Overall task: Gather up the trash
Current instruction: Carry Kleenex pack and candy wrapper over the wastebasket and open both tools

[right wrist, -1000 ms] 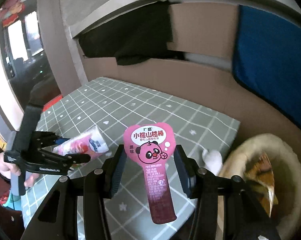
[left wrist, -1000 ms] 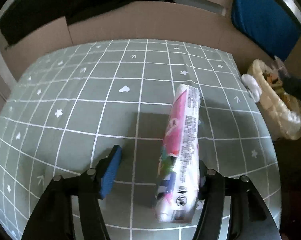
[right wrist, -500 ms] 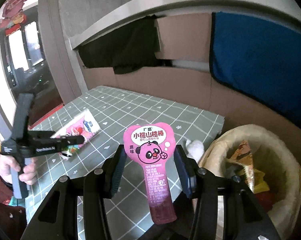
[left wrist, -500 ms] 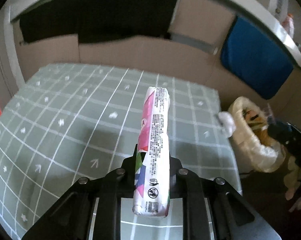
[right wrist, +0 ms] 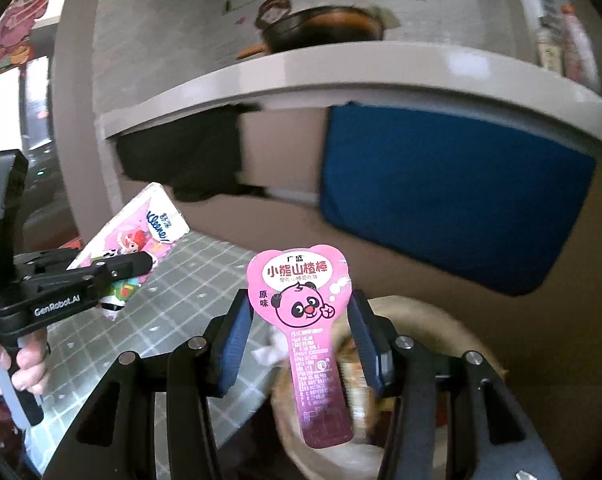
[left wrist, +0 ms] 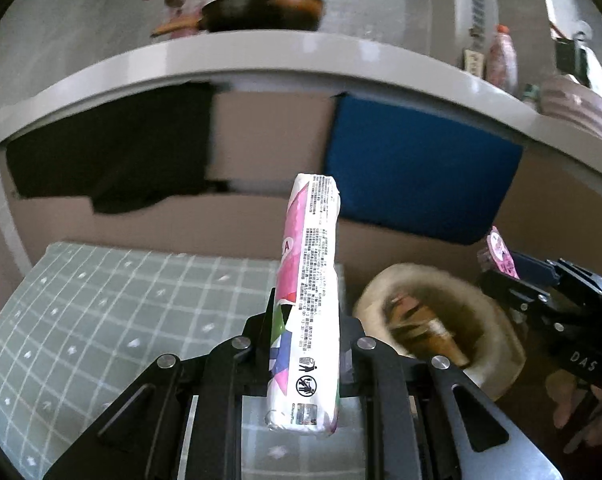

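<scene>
My left gripper (left wrist: 305, 320) is shut on a pink and white tissue pack (left wrist: 311, 280), held upright in the air above the table's right end; it also shows in the right wrist view (right wrist: 139, 236). My right gripper (right wrist: 299, 320) is shut on a pink panda snack wrapper (right wrist: 301, 300), held over the cream trash bag (right wrist: 441, 328). In the left wrist view the trash bag (left wrist: 497, 344) with wrappers inside sits low at the right, with the right gripper (left wrist: 513, 276) beyond it.
A green checked table (left wrist: 101, 300) lies below left. A crumpled white tissue (right wrist: 267, 354) lies at the table's edge by the bag. Behind are a brown wall, a blue panel (left wrist: 421, 184), black cloth (left wrist: 109, 160) and a grey shelf (left wrist: 261, 56) with a pan.
My left gripper closed on the tissue pack, lifted it off the table and carried it toward the trash bag. My right gripper rose with the wrapper and moved over the bag.
</scene>
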{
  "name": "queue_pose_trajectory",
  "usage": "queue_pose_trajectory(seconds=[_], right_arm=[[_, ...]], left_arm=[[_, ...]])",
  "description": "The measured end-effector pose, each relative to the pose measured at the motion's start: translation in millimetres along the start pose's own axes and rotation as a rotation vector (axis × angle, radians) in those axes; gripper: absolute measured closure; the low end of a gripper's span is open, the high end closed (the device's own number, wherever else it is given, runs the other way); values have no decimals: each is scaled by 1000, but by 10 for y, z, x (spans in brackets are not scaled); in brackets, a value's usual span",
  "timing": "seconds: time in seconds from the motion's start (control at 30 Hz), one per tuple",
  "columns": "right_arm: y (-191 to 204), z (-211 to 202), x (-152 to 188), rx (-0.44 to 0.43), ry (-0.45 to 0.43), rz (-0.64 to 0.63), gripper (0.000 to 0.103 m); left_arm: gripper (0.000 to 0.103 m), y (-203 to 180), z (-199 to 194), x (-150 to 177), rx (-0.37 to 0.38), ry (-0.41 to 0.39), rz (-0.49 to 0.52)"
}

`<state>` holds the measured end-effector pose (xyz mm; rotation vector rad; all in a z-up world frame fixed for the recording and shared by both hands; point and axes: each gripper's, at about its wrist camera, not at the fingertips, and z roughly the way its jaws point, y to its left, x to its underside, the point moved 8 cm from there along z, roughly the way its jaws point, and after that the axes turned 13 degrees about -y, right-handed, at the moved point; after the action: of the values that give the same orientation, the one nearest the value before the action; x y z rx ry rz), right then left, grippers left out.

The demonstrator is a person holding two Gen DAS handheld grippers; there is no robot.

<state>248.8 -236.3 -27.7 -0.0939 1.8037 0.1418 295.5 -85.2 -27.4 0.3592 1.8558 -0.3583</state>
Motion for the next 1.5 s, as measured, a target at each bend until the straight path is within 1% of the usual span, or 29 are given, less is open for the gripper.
queue_pose_trajectory(seconds=[0.17,0.3,0.47,0.7,0.8,0.9,1.03,1.2,1.27,1.33,1.4,1.5], right_arm=[[-339,-188,-67,74,-30,11,57],[-571,-292,-83,129,-50,22,57],[-764,-317,-29,156,-51,45,57],[-942,-247,142,171,-23,67,57],[-1001,-212,210,176,-13,75,57],[-1051,-186,261,180,-6,89,57],[-1094,-146,324,182,5,98,57],[-1121,-77,384,174,13,120,57],[-1125,-62,410,171,18,123,57],[-1124,-44,442,169,26,121,57],[-1141,-29,477,170,32,122,57],[-1178,35,499,170,39,140,57]], left_arm=[[84,-419,85,-32,47,-19,-1],[84,-674,156,29,77,0,-14],[84,-871,262,133,113,27,-18],[84,-986,456,315,143,61,-38],[84,-989,514,374,143,67,-43],[84,-863,556,364,128,72,-68],[84,-595,627,325,69,71,-105],[84,-405,755,444,21,93,-149],[84,-315,785,493,-11,87,-165],[84,-258,812,535,-32,99,-177],[84,-285,827,559,-8,113,-177],[84,-455,798,534,30,91,-138]])
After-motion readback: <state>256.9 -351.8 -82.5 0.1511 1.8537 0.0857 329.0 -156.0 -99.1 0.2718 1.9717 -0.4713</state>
